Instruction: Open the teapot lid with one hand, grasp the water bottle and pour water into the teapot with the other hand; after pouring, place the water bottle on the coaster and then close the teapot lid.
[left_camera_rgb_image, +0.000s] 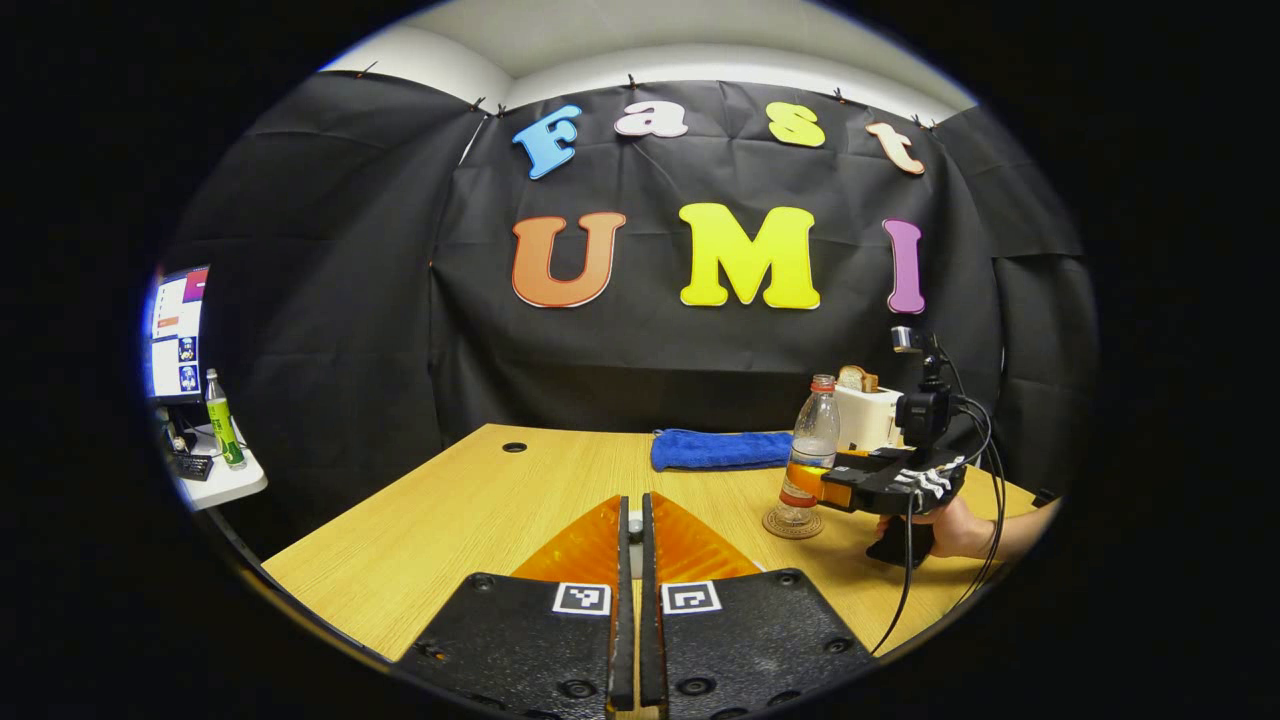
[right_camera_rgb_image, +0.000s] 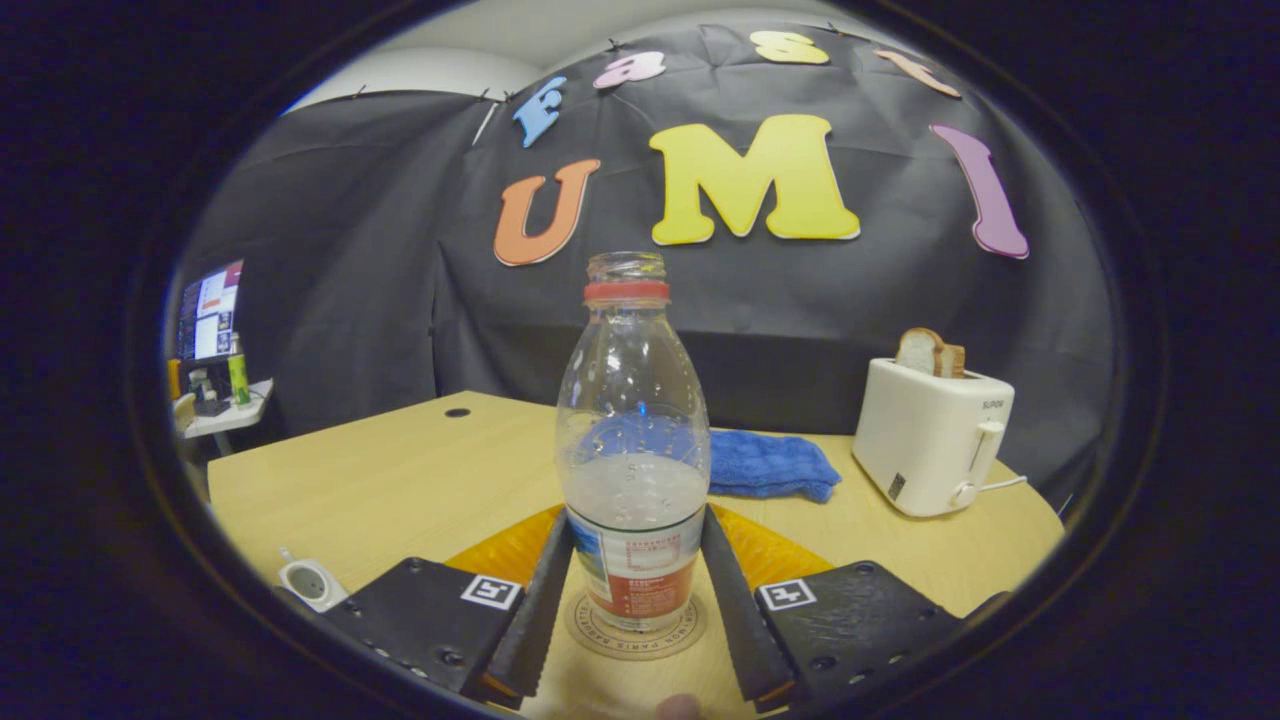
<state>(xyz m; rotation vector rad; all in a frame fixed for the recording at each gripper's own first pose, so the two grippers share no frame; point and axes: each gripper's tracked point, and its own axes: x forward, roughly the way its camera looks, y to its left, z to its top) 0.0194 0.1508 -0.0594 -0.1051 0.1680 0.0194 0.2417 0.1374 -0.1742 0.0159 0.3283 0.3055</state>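
While the water bottle (right_camera_rgb_image: 632, 470) stands upright on the coaster (right_camera_rgb_image: 636, 628), the right gripper (right_camera_rgb_image: 634, 590) brackets it low down.

Its jaws sit spread at either side of the label; whether they actually touch the plastic I cannot tell. Over on the wooden table (left_camera_rgb_image: 450, 510), the left gripper (left_camera_rgb_image: 634, 540) has its jaws pressed nearly together on a small pale knob, too little visible to identify. A blue cloth (right_camera_rgb_image: 765, 465) and a white toaster (right_camera_rgb_image: 930, 435) holding bread sit behind the bottle.
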